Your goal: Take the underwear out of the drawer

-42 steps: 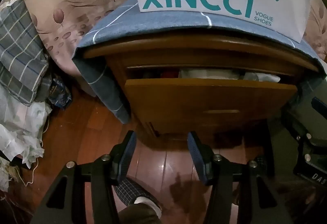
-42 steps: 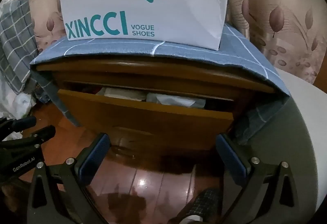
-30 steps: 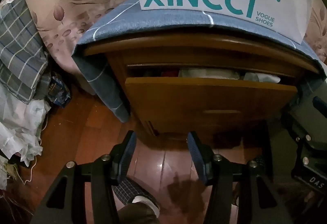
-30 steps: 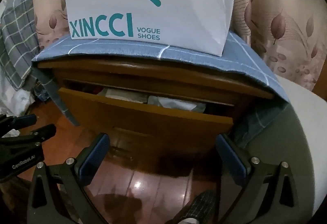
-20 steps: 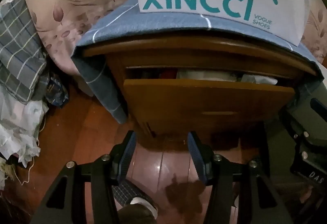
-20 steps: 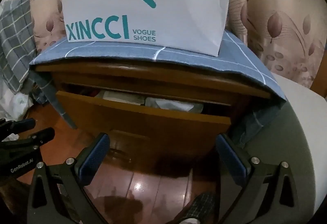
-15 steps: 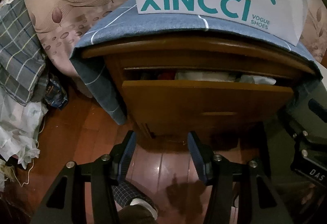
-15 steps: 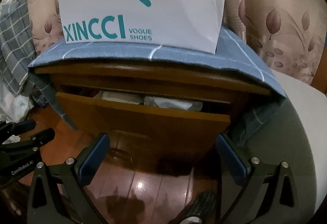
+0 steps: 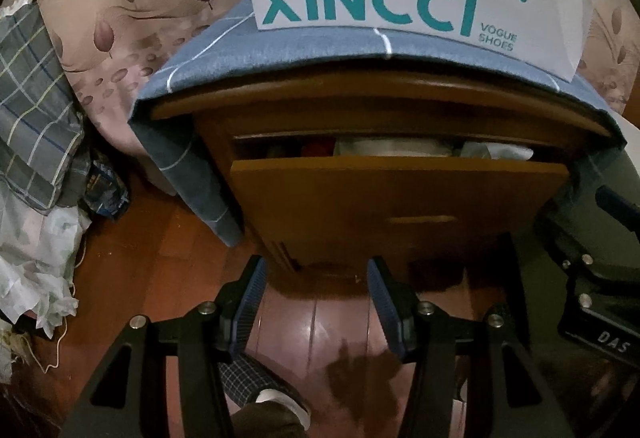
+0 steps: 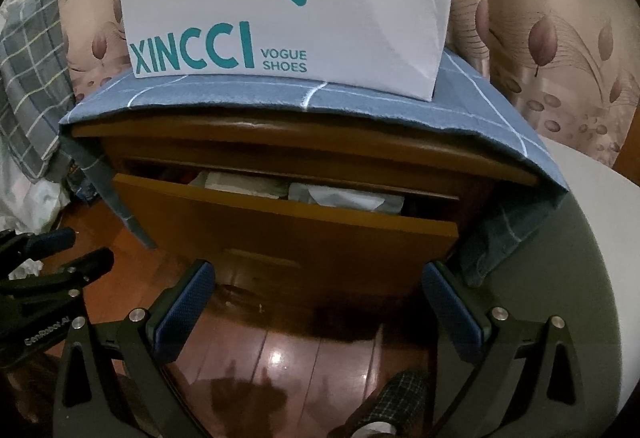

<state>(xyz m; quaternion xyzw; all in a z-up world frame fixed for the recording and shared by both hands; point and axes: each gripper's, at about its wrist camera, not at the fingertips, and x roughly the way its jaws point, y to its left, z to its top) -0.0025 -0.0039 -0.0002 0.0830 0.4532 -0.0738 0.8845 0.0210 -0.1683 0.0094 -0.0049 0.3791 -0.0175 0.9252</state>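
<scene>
Both grippers hang empty below the drawer (image 10: 280, 226): left gripper (image 9: 314, 302) half-spread, right gripper (image 10: 318, 308) wide. White folded fabric (image 10: 344, 197) (possibly the underwear) lies above and ahead, nearer the right.

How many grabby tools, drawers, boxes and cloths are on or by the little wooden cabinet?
Grippers: 2, the left gripper and the right gripper, both with jaws open.
Open drawers: 1, the wooden drawer with light fabric inside.
Shoe boxes: 1, the white XINCCI shoe box.
Cloths on top: 1, the blue checked cloth.
Total: 5.
</scene>
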